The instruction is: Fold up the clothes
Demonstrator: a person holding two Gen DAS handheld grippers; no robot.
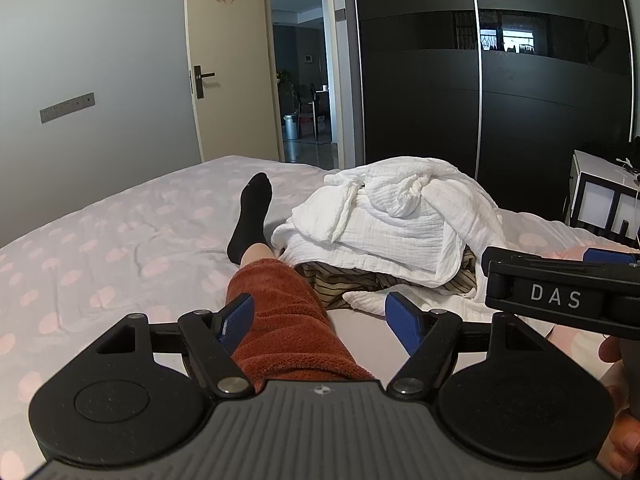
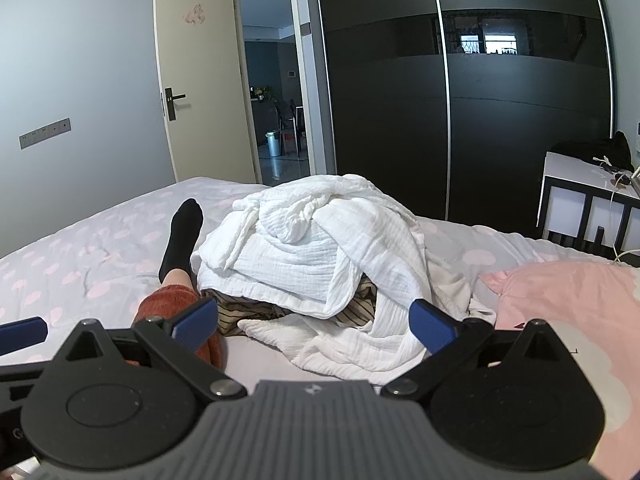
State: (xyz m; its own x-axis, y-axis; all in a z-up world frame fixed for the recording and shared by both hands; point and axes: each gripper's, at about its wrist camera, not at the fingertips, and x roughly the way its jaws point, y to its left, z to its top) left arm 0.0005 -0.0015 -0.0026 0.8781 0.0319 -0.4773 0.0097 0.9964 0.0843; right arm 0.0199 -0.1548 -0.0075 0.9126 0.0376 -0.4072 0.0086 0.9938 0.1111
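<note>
Your left gripper [image 1: 320, 320] hovers low in the left wrist view with its jaws released, the blue pads spread wide on either side of your rust-red trouser leg [image 1: 288, 320] and gripping nothing. Your right gripper [image 2: 316, 320] likewise hangs with jaws released at the bottom of the right wrist view, nothing between its pads. The heap of white clothes [image 2: 320, 248] sits mid-frame on the bed [image 2: 80, 256], piled over a striped olive garment [image 2: 248, 314] whose edge shows beneath, with one white piece trailing toward the lower centre. Your foot in a black sock [image 1: 250, 216] rests just left of the heap. A pink pillow [image 2: 560, 304] lies at lower right; a dark wardrobe [image 2: 480, 100] fills the upper right
</note>
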